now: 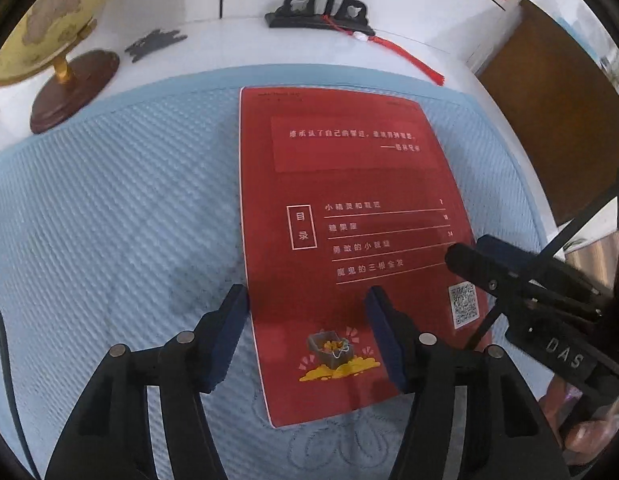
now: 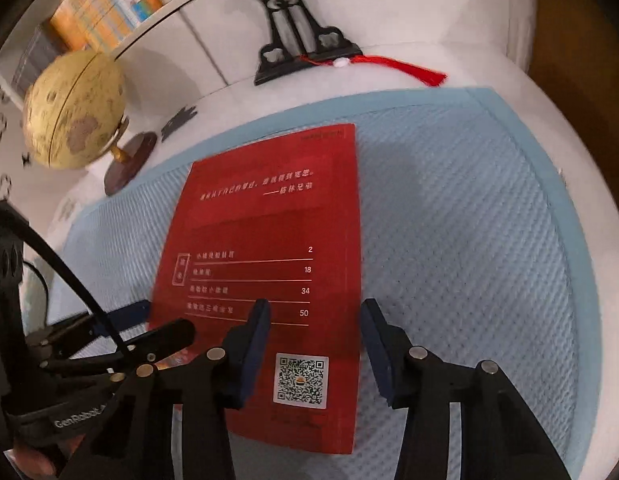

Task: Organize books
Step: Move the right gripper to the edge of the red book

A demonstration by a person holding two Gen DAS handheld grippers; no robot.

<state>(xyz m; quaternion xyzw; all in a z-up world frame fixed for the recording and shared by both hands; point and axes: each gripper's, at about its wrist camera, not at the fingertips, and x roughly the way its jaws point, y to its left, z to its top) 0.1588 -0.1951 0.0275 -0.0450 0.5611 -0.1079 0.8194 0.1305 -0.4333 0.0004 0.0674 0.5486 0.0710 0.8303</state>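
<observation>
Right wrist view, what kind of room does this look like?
Probably a study or home reading corner. A globe stands on the white table, colourful books on a shelf fill the background, and a red book lies on a blue mat.

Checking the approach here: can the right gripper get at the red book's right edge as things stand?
Probably yes. The right gripper hangs over the red book with open jaws straddling its right edge, nothing between. The left gripper works the opposite edge, out of its way.
</observation>
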